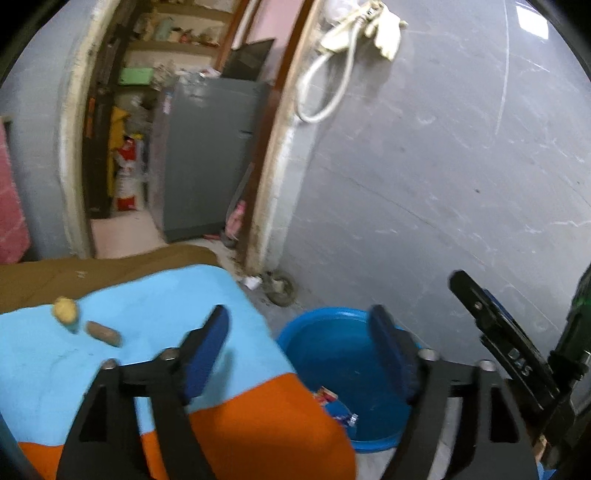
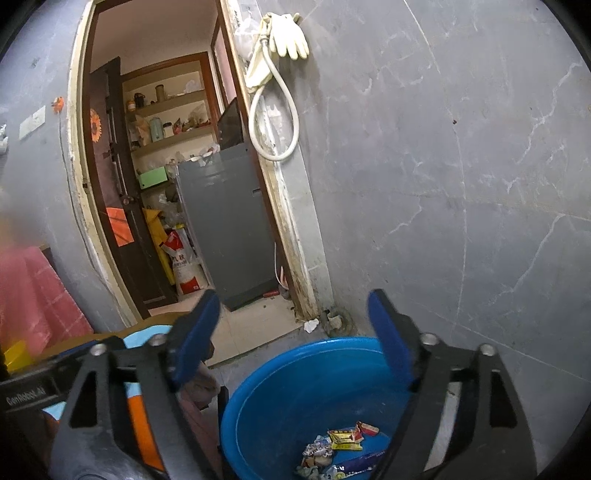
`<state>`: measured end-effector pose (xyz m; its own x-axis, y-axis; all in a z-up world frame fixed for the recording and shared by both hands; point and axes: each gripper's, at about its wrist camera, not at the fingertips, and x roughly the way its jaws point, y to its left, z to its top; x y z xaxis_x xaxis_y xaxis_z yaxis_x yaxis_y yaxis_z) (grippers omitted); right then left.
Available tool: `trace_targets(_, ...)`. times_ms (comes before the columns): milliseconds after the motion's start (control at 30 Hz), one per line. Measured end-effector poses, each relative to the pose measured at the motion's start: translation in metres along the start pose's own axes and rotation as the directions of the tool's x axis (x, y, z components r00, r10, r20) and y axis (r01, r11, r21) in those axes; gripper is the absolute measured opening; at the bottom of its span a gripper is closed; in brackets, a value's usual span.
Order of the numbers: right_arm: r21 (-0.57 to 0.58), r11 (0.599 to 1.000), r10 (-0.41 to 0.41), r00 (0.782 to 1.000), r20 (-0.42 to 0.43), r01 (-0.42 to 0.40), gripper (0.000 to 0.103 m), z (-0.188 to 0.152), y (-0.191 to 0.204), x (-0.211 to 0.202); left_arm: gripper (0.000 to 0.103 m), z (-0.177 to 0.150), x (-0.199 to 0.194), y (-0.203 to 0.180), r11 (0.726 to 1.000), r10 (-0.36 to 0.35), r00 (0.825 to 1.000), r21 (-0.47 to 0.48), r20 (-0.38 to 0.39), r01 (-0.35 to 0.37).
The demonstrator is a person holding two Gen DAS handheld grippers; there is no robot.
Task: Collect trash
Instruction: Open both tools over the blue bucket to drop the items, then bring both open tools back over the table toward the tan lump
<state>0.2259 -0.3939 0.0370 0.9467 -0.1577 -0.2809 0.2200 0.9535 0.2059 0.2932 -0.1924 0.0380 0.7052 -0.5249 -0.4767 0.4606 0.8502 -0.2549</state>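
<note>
Trash: a small heap of crumpled wrappers (image 2: 341,448) (yellow, red, blue-and-white foil) lies on the bottom of a blue plastic basin (image 2: 258,391). From the left wrist view only a red and a blue wrapper (image 1: 334,404) show at the near edge of the basin (image 1: 295,332). Two more scraps sit on the table: a yellowish crumpled lump (image 1: 65,309) and, just beside it, a brown cylindrical piece (image 1: 104,333), both blurred.

Tongs: left tongs (image 1: 299,350) stand wide open, nothing between the blue pads, poised over the table edge and basin. Right tongs (image 2: 293,334) likewise wide open and empty, above the basin. Their black frame (image 1: 506,347) shows at the right of the left view.

Surface: table covered in a light-blue cloth with an orange band (image 1: 147,295); basin stands on the floor beside it.

Room: grey marbled wall tiles (image 2: 461,166), a white hose loop (image 2: 273,118) with pale rubber gloves (image 2: 288,35) hung by the doorway, a grey cabinet (image 2: 229,221) and cluttered shelves (image 2: 170,125) beyond.
</note>
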Motion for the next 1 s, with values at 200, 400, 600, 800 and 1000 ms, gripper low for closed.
trace_targets(200,-0.021,0.998,0.052,0.997,0.065,-0.051,0.103,0.001,0.013,-0.008,0.101,0.0,-0.037,0.023,0.992,0.127,0.98,-0.019,0.156,-0.125)
trace_targets(400,-0.062,0.991,0.126,0.981,0.151,-0.118,0.103,0.0,0.035,-0.022,0.101,0.001,-0.069,0.045,0.978,0.209,0.945,-0.055,0.251,-0.202)
trace_targets(600,-0.136,0.973,0.217,0.948,0.232,-0.189,0.103,-0.003,0.066,-0.035,0.101,0.001,-0.094,0.067,0.96,0.278,0.909,-0.063,0.31,-0.272)
trace_targets(800,-0.186,0.945,0.312,0.914,0.258,-0.27,0.103,-0.007,0.096,-0.04,0.101,-0.008,-0.113,0.089,0.935,0.348,0.87,-0.065,0.348,-0.348)
trace_targets(1000,-0.261,0.91,0.384,0.89,0.245,-0.321,0.103,-0.018,0.123,-0.043,0.101,-0.019,-0.131,0.11,0.909,0.398,0.829,-0.046,0.391,-0.415)
